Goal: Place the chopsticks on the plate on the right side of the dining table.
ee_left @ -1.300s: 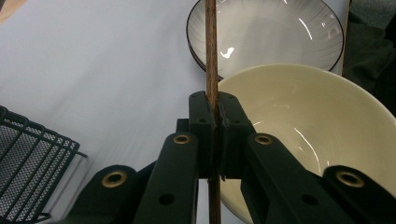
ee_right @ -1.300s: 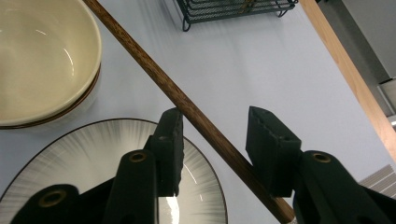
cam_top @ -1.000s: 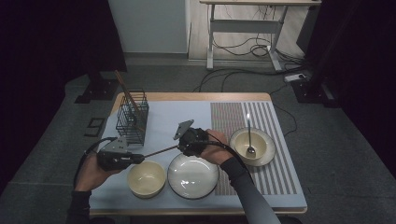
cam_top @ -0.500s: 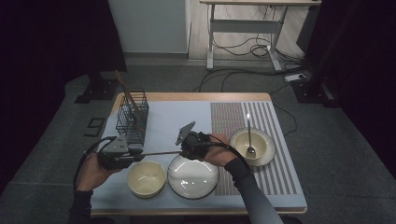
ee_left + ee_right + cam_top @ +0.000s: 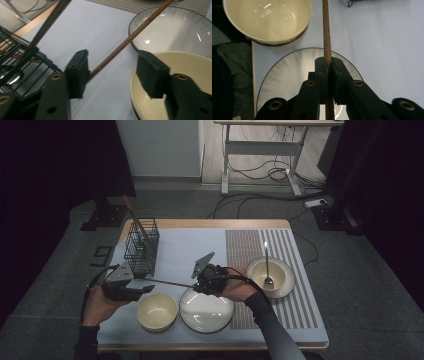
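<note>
A thin brown chopstick (image 5: 170, 282) spans level between my two grippers above the pale blue mat. My right gripper (image 5: 329, 62) has just been closing and is shut on the chopstick (image 5: 326, 30) over the grey plate (image 5: 287, 80). My left gripper (image 5: 112, 65) has just been opening, and its jaws stand apart with the chopstick's (image 5: 120, 46) end between them, close against one jaw and clear of the other. In the high view my left gripper (image 5: 145, 290) sits left of the cream bowl (image 5: 157, 311), and my right gripper (image 5: 200, 285) sits at the plate's (image 5: 206, 310) far rim.
A black wire basket (image 5: 141, 246) stands at the back left with another chopstick (image 5: 47, 23) leaning out of it. On the striped mat at the right, a cream bowl (image 5: 280, 287) holds a metal spoon (image 5: 267, 265). The table's front edge runs just below the dishes.
My left gripper's jaws have parted and let go of the chopstick's end. My right gripper has shut on its other end. Neither hand has shifted much.
</note>
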{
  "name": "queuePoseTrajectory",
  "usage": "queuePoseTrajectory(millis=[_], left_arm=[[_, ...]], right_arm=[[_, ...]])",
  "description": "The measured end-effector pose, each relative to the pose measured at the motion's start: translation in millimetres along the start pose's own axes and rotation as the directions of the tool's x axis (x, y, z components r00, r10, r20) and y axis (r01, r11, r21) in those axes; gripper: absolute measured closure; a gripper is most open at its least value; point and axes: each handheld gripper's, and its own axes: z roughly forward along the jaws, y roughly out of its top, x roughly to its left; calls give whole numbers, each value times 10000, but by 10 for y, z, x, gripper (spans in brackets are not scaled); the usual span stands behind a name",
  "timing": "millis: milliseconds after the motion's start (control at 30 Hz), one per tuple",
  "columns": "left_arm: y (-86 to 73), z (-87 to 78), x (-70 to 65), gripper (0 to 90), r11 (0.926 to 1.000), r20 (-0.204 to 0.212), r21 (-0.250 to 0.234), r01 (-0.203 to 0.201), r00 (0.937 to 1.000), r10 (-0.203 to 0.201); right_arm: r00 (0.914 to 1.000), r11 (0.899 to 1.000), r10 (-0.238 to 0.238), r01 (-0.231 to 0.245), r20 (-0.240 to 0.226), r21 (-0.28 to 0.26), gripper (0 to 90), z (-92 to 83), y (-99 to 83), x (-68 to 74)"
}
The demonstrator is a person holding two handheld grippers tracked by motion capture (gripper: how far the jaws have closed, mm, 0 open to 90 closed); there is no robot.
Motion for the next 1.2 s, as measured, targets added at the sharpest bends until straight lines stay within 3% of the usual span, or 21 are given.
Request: queuePoseTrajectory(millis=[300,500,600,733,1067,1200], left_arm=[[-134,-59,16,218,9963,-496,-303,801,9954,-816],[-285,-62,26,165,9901,-817,-308,1372,9869,-1393],[-337,-80,6,150,9895,-942,-305,1413,9851,-1436],[-397,-114,14,144,9856,-1236,-382,1644,9780,-1679],[-615,-124,72,144,9723,-1563,-363,2309,9596,-2338],[-720,-93,71,154,9690,-1564,-210,2464,9564,-2466]], right_arm=[[9986,9988,487,-487,180,-36,840,-73,-136,-45],[9958,9967,809,-811,434,42,840,-138,-240,-85],[9922,9938,1106,-1111,581,44,840,-177,-309,-110],[9873,9901,1403,-1402,750,-64,840,-227,-388,-139],[9604,9714,2374,-2362,1459,-258,840,-342,-619,-222],[9459,9615,2747,-2717,1726,-413,840,-400,-723,-251]])
